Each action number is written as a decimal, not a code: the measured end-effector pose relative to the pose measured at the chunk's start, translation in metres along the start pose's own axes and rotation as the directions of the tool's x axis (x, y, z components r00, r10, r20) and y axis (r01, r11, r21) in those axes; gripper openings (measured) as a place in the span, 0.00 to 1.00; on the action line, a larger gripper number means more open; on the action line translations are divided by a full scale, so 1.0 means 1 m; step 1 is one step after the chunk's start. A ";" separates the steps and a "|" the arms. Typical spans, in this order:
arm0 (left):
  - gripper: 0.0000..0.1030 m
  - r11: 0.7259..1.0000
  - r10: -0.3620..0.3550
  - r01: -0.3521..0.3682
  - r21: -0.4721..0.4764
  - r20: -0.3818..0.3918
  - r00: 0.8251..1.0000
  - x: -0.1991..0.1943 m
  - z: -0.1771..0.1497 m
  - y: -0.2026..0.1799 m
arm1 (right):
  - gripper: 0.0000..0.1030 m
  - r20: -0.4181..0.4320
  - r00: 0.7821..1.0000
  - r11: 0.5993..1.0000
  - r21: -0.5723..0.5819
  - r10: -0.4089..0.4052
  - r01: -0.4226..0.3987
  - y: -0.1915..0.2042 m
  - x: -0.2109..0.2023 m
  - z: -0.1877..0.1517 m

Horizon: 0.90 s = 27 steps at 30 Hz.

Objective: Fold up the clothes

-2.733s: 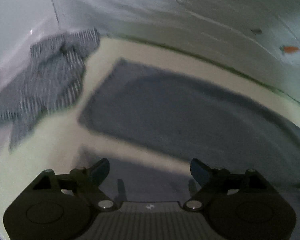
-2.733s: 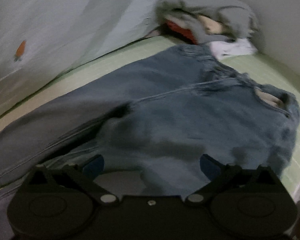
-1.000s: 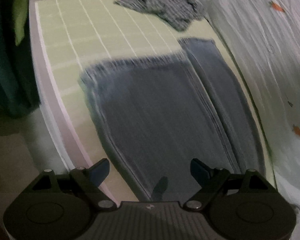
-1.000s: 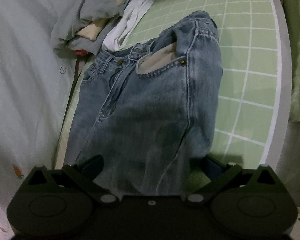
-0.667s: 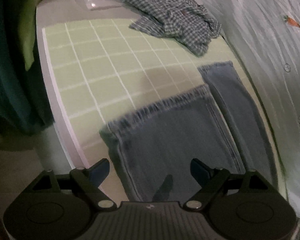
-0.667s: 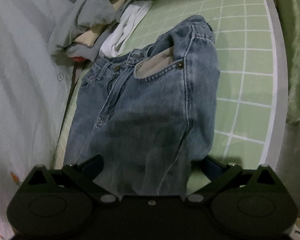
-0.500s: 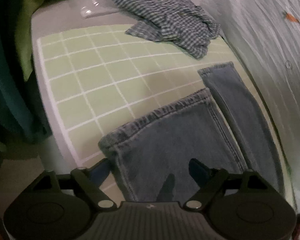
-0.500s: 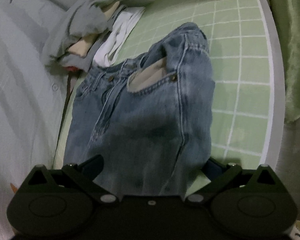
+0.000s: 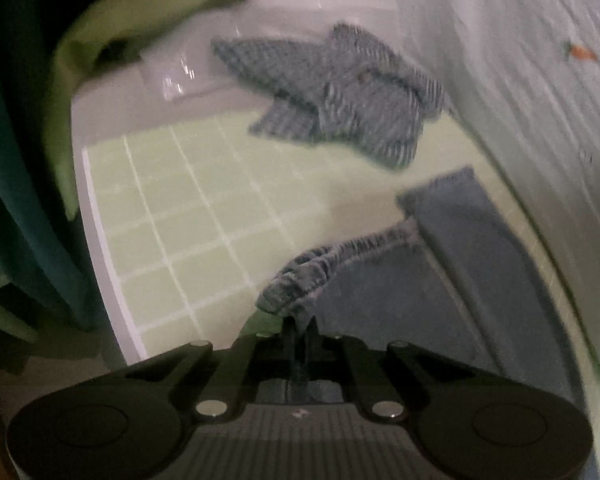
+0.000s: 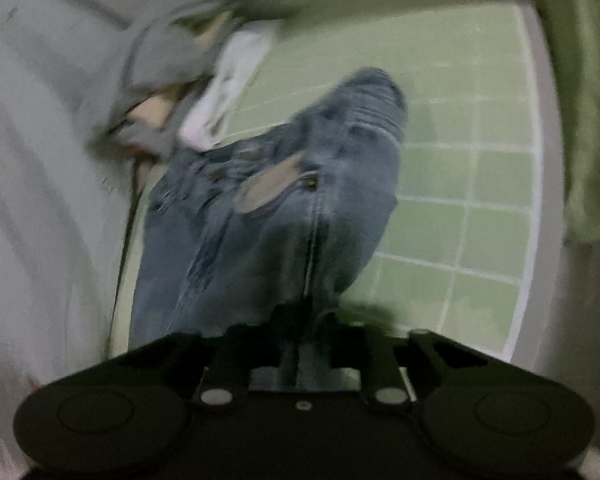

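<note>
Both grippers are clamped onto the same pair of blue jeans, which lies stretched along the green gridded mat with its long axis running left to right between the two tools. The left gripper has its fingers pressed together on the frayed hem of the near leg, and the cloth bunches up into a ridge just ahead of the tips. The far leg lies flat beside it, close to the pale sheet hanging along the far edge. The right gripper is likewise pinched shut on denim, gripping along the side seam below the front pocket, so the near hip and waistband rise away from it.

So each tool holds the near long edge, one toward the hem and one toward the hip. The far leg lies straight across from both, away from the person, and that is the direction I'd expect the fold to go: near leg carried over onto the far one, both hands travelling together so the length stays straight.

A crumpled checked shirt sits beyond the hems at the left end, apart from them. At the right end a heap of grey and white clothes lies just past the waistband; I can't tell whether they touch.
</note>
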<state>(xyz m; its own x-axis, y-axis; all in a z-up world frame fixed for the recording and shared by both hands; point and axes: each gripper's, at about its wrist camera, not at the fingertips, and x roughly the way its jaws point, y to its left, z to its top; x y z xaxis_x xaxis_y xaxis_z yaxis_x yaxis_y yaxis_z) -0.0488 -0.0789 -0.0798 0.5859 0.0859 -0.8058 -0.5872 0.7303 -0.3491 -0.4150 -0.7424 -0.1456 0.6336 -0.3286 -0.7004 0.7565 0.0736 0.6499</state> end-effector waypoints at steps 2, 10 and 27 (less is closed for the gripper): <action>0.04 1.000 -0.013 0.014 -0.016 0.037 0.999 -0.015 0.010 -0.003 | 0.11 0.009 0.999 0.999 -0.001 0.034 -0.034 0.002 -0.012 0.003; 0.04 1.000 -0.009 0.005 0.019 0.205 0.979 -0.081 0.038 -0.016 | 0.11 0.101 0.972 0.977 -0.046 0.212 -0.209 0.038 -0.094 -0.003; 0.04 0.989 -0.139 0.145 -0.038 0.124 0.982 0.062 0.094 -0.150 | 0.11 0.092 0.981 0.980 -0.114 0.173 -0.163 0.122 -0.035 0.013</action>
<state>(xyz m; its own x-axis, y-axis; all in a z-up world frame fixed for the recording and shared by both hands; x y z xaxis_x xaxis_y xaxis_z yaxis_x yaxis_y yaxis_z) 0.1277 -0.1191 -0.0324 0.7266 0.0666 -0.6838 -0.5168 0.7087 -0.4802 -0.3469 -0.7343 -0.0379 0.7374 -0.3963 -0.5469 0.6569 0.2326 0.7172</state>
